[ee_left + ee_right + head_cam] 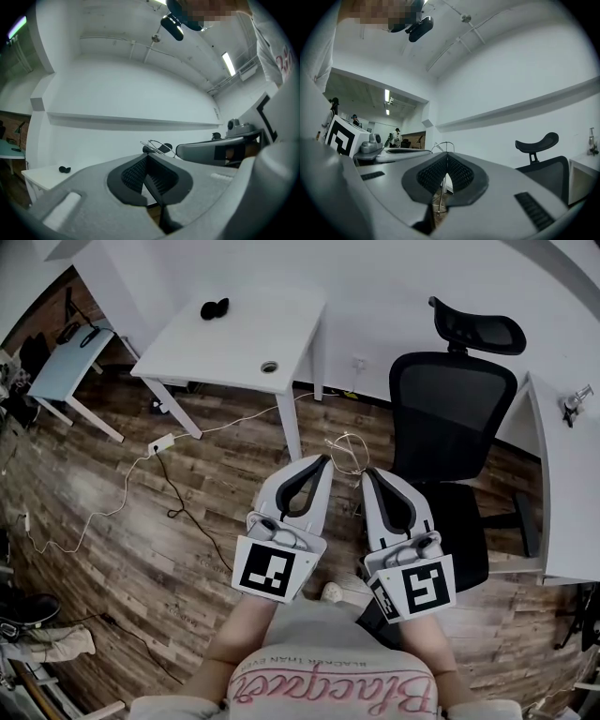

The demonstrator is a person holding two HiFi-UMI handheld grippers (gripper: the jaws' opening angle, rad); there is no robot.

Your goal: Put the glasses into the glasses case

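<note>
Pinching a thin wire-framed pair of glasses [347,454], the right gripper [367,473] has its jaws closed on the wire. The left gripper [324,461] has its jaws together beside the frame, grip unclear, over wood-plank floor [187,521], a white table [239,343] beyond.

An even, bright, diffuse light is spread through the room, and little colour is kept. In the head view the white wall [375,287] and table [234,343] are washed out almost to one tone, and soft shadow is thrown under the table onto the wooden floor [141,521]. Glowing ceiling strips [228,63] are caught in both gripper views. Straight lines are bent strongly toward the edges, the corners are blacked out by a round vignette, and the nearest foreground is rendered soft
</note>
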